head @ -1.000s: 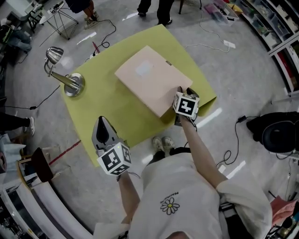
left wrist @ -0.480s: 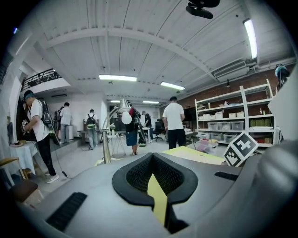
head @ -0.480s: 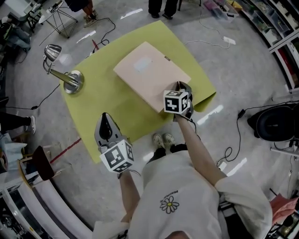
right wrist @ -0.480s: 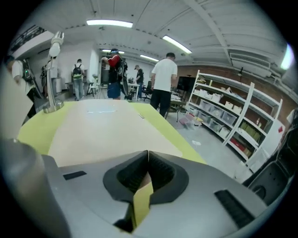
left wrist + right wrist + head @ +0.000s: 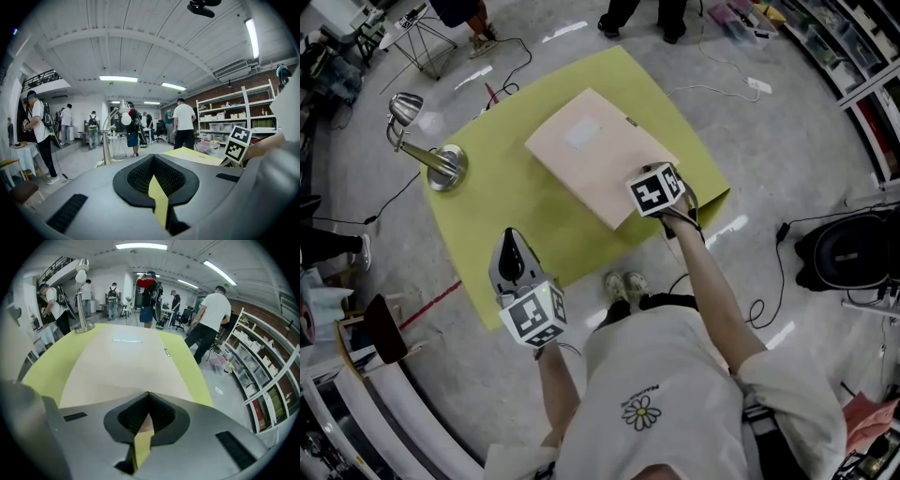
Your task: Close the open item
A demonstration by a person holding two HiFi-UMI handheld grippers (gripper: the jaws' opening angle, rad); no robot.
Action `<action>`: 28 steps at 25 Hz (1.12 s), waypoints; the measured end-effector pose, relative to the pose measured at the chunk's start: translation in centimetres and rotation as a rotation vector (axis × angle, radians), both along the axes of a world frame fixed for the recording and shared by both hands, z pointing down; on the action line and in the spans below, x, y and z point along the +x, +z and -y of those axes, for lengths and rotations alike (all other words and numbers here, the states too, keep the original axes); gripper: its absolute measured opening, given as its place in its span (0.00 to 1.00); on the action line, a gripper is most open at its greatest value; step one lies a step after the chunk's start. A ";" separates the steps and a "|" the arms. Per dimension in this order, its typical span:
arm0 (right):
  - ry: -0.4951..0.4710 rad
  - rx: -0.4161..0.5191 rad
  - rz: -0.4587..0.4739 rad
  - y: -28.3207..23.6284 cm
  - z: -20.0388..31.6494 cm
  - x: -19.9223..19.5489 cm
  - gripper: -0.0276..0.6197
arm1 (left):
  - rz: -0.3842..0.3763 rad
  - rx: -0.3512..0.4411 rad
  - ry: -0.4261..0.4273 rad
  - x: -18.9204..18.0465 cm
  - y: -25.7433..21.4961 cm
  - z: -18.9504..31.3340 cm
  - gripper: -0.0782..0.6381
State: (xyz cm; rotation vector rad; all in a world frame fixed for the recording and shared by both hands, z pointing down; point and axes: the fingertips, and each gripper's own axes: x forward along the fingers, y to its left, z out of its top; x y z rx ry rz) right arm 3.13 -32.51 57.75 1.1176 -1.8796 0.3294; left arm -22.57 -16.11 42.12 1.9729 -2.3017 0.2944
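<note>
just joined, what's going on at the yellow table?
A person holds a gripper in each hand at the yellow-green table. A flat beige folder lies on it, and it looks closed. The right gripper is at the folder's near corner, jaws together, apparently holding nothing. The left gripper is held at the table's near edge, jaws together and empty. A desk lamp stands at the table's left corner, away from both grippers.

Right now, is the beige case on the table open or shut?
Shut: the beige case lies as one flat slab on the yellow table, no cover raised.
</note>
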 end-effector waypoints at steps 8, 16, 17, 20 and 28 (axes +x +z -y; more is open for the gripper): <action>-0.174 -0.085 -0.103 0.7 0.0 -0.5 0.06 | 0.027 -0.016 0.015 1.4 0.3 0.0 0.13; -0.122 -0.099 -0.017 0.3 0.1 -0.2 0.06 | 0.024 0.016 0.012 2.5 -1.2 0.2 0.13; -0.128 -0.078 -0.028 0.3 0.1 -0.2 0.06 | 0.025 0.022 0.014 2.7 -1.5 0.2 0.13; -0.140 -0.048 -0.044 0.4 -0.1 -0.1 0.06 | 0.024 0.035 0.020 3.2 -1.9 0.1 0.13; -0.075 -0.110 0.024 -0.4 0.1 0.3 0.06 | 0.019 0.092 0.010 3.2 -4.4 -0.1 0.13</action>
